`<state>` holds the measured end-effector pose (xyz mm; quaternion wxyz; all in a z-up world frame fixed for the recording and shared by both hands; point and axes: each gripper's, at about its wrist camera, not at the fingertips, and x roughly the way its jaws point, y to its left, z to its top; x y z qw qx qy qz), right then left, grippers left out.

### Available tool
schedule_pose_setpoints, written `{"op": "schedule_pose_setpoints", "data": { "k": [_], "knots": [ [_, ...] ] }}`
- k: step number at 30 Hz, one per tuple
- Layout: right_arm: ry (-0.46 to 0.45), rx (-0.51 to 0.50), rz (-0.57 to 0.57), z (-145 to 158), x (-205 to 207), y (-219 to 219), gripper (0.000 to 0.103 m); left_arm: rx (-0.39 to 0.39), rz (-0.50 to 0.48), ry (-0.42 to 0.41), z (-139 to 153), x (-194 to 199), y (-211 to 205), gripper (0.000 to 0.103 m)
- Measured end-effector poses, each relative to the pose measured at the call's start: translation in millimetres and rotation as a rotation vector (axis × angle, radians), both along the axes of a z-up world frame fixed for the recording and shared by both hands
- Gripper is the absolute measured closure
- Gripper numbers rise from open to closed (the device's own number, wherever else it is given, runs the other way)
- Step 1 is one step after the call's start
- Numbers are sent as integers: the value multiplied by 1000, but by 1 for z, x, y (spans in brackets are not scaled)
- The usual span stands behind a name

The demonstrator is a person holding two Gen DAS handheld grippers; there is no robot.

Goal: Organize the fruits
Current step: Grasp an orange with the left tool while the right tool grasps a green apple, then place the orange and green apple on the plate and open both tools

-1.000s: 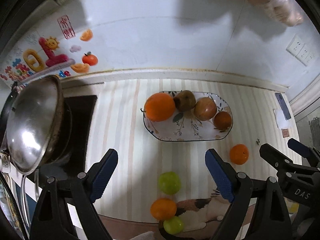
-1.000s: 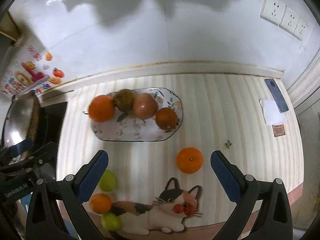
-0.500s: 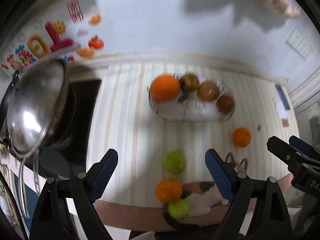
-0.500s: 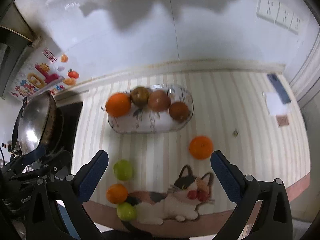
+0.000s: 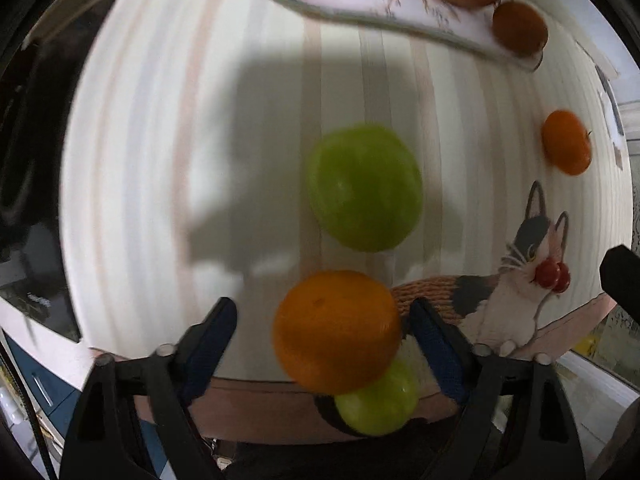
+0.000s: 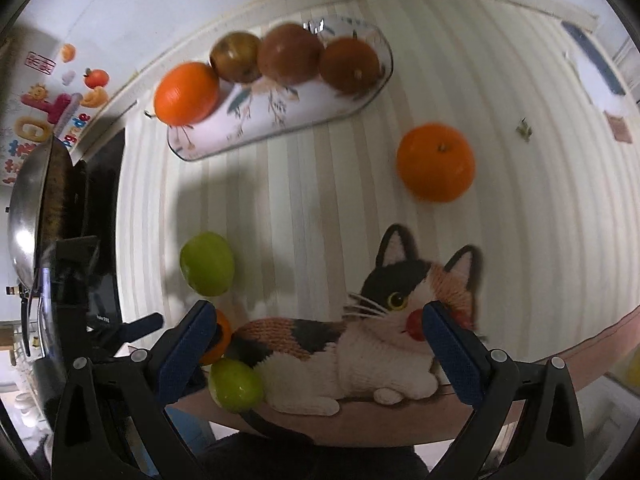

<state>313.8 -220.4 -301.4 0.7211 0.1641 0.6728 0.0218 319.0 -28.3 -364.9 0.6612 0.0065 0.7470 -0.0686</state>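
**Left jaws straddling an orange at the near edge of the bench**

The left gripper (image 5: 324, 316) is sitting low over the striped bench (image 5: 160, 160), its jaws standing wide with the near orange (image 5: 337, 331) between them; the blue pads are not yet touching the skin. Just beyond it a green fruit (image 5: 365, 187) is lying loose, and a second green fruit (image 5: 378, 400) is peeking out from under the orange at the bench edge. The right gripper (image 6: 320, 334) is hanging with its jaws wide and empty above the cat picture (image 6: 360, 332), while another orange (image 6: 435, 162) is resting well apart from the rest. The oval plate (image 6: 280, 116) is already carrying four fruits along its far side.

The orange looks firm, round and fairly light, with a dimpled rind that should grip well against the pads. Being a ball, it is likely to roll or squirt out if pinched off-centre, so the hold is best taken across its widest middle, with moderate pressure to avoid bruising. Its closeness to the neighbouring green fruit is risking a nudge over the edge.
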Motion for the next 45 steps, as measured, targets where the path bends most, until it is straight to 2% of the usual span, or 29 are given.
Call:
{"op": "schedule_pose_setpoints", "data": {
  "k": [1,2,5,11,13,15,18,19,21,25,28,33,37,40,45],
  "knots": [
    [6,8,0,-4,2,2,0,-35,9,6,-2,0,0,40],
    [12,19,2,-7,4,4,0,-42,15,2,-2,-1,0,41],
    [11,57,15,-13,13,14,0,23,5,-71,6,-3,6,41],
    [34,169,84,-34,43,57,2,57,159,-74,3,0,59,41],
    [55,193,114,-45,53,76,4,36,200,-75,0,-2,71,41],
    [89,196,144,-60,60,96,9,48,211,-76,-1,-3,73,41],
    [132,166,185,-81,63,115,25,41,224,-82,-2,-6,73,41],
    [139,165,195,-83,63,118,33,41,225,-85,-2,-7,73,41],
    [96,157,218,-74,64,122,44,38,236,-87,-1,-8,79,41],
    [67,118,232,-63,67,118,43,24,244,-86,5,-7,87,41],
    [60,126,214,-55,68,104,43,5,245,-98,21,8,94,41],
    [6,160,156,-29,74,72,44,-57,233,-159,58,28,82,41],
    [-71,188,104,0,89,45,44,-118,225,-205,89,61,71,41],
    [-108,203,66,7,106,28,44,-161,228,-214,102,94,63,41],
    [-153,192,73,7,126,25,44,-189,237,-188,91,140,47,41]
  ]
}}
